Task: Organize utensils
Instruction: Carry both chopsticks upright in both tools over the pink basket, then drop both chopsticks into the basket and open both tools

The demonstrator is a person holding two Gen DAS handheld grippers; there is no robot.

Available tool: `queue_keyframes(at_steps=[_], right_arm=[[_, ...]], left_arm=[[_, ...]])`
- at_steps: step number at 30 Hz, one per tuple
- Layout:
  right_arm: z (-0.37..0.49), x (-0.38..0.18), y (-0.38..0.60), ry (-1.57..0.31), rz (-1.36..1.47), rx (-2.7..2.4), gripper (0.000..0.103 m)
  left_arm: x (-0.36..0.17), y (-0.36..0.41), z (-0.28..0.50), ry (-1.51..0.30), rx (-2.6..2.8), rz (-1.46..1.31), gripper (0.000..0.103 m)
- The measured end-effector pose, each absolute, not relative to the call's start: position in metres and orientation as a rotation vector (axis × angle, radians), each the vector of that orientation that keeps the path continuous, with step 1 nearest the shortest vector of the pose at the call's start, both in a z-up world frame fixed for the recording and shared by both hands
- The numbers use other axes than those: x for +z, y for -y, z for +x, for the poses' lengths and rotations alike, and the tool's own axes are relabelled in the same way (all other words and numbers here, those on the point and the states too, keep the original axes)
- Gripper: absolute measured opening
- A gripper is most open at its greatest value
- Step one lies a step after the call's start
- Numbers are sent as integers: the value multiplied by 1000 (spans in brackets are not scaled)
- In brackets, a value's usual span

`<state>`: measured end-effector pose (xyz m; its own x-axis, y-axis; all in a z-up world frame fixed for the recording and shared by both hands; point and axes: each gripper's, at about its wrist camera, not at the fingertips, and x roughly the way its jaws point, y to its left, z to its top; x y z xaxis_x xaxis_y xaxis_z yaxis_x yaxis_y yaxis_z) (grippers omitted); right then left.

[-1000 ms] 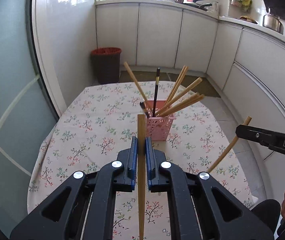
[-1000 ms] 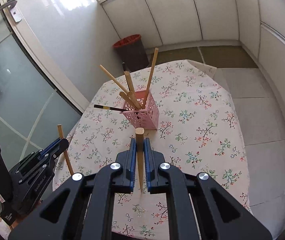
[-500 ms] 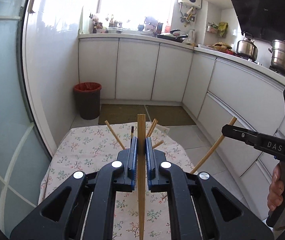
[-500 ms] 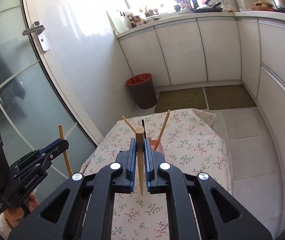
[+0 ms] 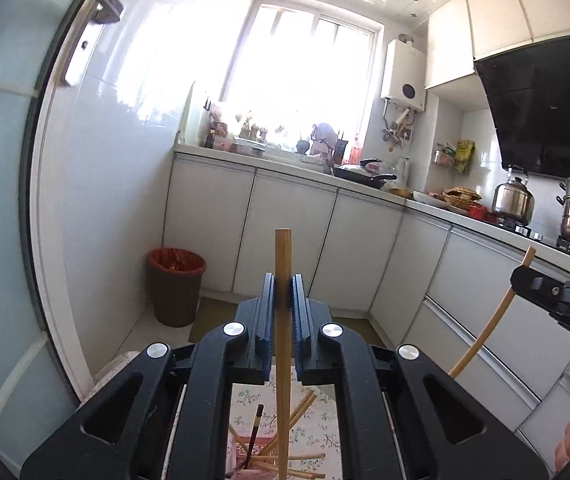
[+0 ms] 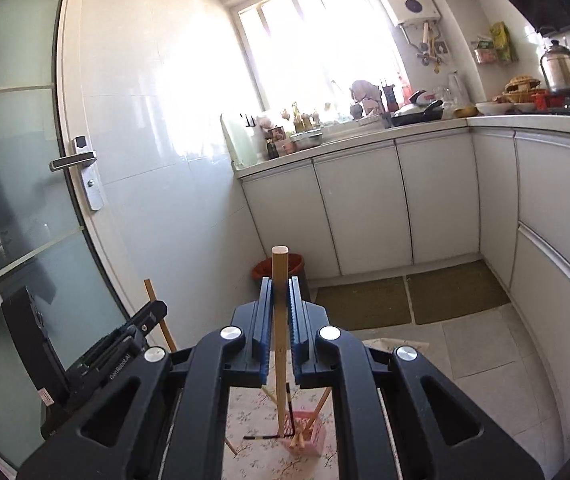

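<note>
Left wrist view shows the left gripper (image 5: 283,312) clamping a pale wooden chopstick (image 5: 283,344), the right gripper (image 6: 279,312) pinching another wooden chopstick (image 6: 279,344), both raised above the pink slotted plastic basket (image 6: 312,438); next, I'd judge, lower each into it.

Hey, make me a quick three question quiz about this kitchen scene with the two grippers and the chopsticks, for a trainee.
1. True or false: the left gripper is empty.
2. What colour is the basket on the table?
3. The chopstick in the right gripper stands: A) roughly upright, B) flat across the fingers.

Key: 1 false, it grips a wooden chopstick; 2 pink; 3 A.
</note>
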<state>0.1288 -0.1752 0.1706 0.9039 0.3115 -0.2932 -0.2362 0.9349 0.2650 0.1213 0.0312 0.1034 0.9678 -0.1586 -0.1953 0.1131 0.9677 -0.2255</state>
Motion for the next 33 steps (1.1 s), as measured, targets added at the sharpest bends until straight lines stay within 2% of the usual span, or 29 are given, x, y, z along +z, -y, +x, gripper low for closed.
queue_keyframes(at_steps=[6,14,15,17,20,22,28,33], right_arm=[[180,131,180,-304,212,273,8],[216,86,177,-298,210,346,8],[217,83,174,-298,209,353,8],[220,76,172,-307,211,369,8],[222,66,168,-318,211,382,8],[224,63,163,-323,210,381,8],[218,67,146,-307,175,380,8],[212,34,120,-296,97,379,9]], left_arm=[[54,-26,153,-169,-55,-252,7],[19,-5,164,-75,8,-188,8],[9,-1,165,-77,16,-173,11],[-8,1,167,-143,7,-176,49],[-4,-20,143,-101,32,-244,66],[17,-40,122,-52,34,-284,70],[69,-84,78,66,93,-299,72],[65,-108,68,55,129,-329,76]])
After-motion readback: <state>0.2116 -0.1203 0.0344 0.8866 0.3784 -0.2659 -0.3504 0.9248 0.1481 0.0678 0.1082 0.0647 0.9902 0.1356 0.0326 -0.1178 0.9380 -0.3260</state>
